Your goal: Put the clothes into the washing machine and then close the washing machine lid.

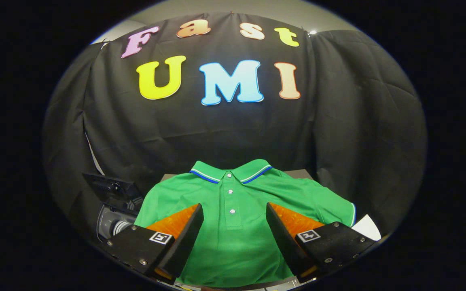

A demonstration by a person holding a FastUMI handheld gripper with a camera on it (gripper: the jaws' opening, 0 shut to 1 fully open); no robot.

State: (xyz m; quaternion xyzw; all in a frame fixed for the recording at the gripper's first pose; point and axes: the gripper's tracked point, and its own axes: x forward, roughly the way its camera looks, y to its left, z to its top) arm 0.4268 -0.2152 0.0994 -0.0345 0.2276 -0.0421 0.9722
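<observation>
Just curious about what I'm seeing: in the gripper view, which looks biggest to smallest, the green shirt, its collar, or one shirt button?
1. Green polo shirt, spread flat beneath the open gripper.
2. Its collar.
3. A button, tiny on the placket between the gripper's fingers.

— Where is your camera looking from?

— It rides on the gripper [235, 210] you hold, just behind the two fingers [184, 234], and faces forward along them. They stand wide apart, with nothing pressed between them.

— Which way does that aim you?

— Level with a slight downward tilt, straight at the booth wall [225, 129] well beyond the fingers.

— How near are you to the scene?

— Close. The green polo shirt [233, 238] lies flat between the fingers and just ahead of them, its collar farther on. The washing machine [113, 202] sits near, off beside the left finger and a little beyond its tip.

— Any second view sharing this?

— You have this one view alone.
</observation>
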